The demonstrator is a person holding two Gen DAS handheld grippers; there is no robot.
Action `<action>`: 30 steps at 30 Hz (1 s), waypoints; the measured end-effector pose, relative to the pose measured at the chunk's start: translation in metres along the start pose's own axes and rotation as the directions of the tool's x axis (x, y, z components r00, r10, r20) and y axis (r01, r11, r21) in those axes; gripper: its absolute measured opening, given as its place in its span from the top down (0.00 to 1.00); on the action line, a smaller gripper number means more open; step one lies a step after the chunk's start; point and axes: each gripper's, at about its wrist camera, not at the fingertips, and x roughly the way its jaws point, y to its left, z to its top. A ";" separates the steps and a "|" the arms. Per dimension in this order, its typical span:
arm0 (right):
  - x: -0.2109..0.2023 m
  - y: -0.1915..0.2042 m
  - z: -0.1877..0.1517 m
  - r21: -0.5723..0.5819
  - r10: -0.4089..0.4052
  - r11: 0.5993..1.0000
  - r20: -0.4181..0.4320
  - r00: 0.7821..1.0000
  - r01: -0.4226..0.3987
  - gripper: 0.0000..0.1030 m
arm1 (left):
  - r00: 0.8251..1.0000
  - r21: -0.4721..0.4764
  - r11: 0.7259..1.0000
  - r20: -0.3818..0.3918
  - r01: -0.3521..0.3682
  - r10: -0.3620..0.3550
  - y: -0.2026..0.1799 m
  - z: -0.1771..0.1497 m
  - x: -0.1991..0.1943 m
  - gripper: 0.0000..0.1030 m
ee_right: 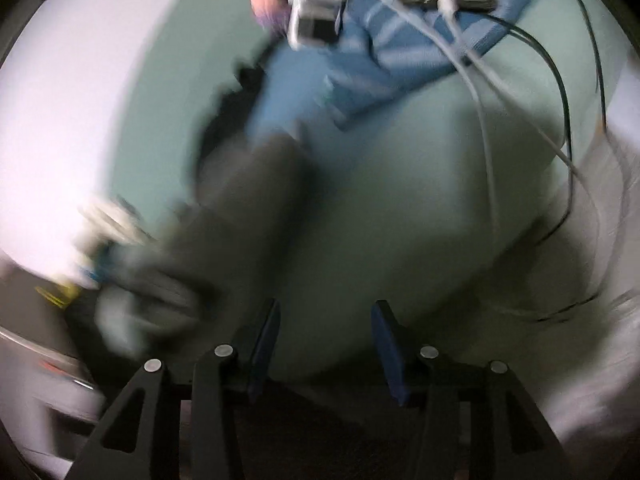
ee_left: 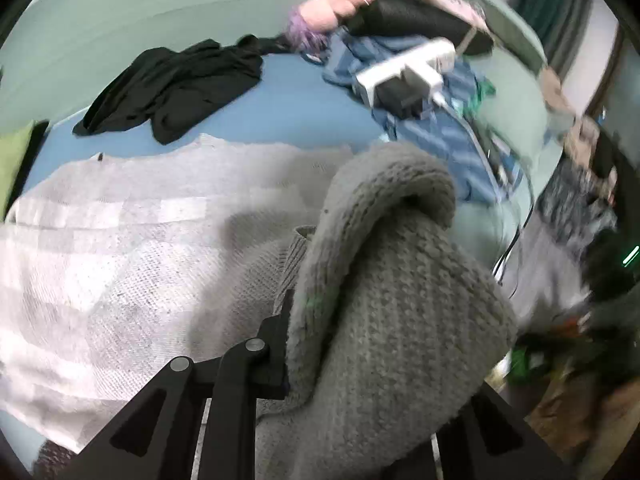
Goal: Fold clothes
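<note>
A grey knit sweater (ee_left: 120,264) lies spread on the blue bed sheet (ee_left: 288,108). My left gripper (ee_left: 320,344) is shut on a thick fold of the grey knit sweater, which drapes over its right finger and hides it. A black garment (ee_left: 172,84) lies crumpled beyond the sweater. A blue striped garment (ee_left: 440,128) lies at the right. My right gripper (ee_right: 324,340) is open and empty above the pale green bedding (ee_right: 400,200); the view is blurred. The lifted sweater fold (ee_right: 240,216) shows dark to its left.
A white power strip with a black plug (ee_left: 404,76) sits on the striped garment, also in the right wrist view (ee_right: 316,4), with cables (ee_right: 488,152) trailing across the bedding. A pink and purple item (ee_left: 332,8) lies at the back. Clutter sits off the bed's right side (ee_left: 580,280).
</note>
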 end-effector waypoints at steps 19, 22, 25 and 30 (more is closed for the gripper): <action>0.113 0.180 0.057 -0.460 -0.114 0.868 0.175 0.978 0.184 0.51 | 0.950 -0.204 0.979 0.310 0.021 0.044 0.061 -0.029 -0.082 0.85; 0.130 0.238 0.051 -0.572 -0.052 0.806 0.189 0.981 0.153 0.54 | 0.927 -0.258 0.963 0.335 -0.082 0.169 0.098 -0.033 -0.108 0.85; 0.161 0.292 0.048 -0.627 0.017 0.777 0.108 0.994 0.055 0.54 | 0.895 -0.322 0.928 0.333 -0.188 0.297 0.149 -0.039 -0.125 0.85; 0.248 0.360 0.029 -0.718 -0.047 0.696 -0.043 0.998 0.002 0.45 | 0.957 -0.687 0.714 0.101 -0.131 0.273 0.304 -0.092 -0.092 0.71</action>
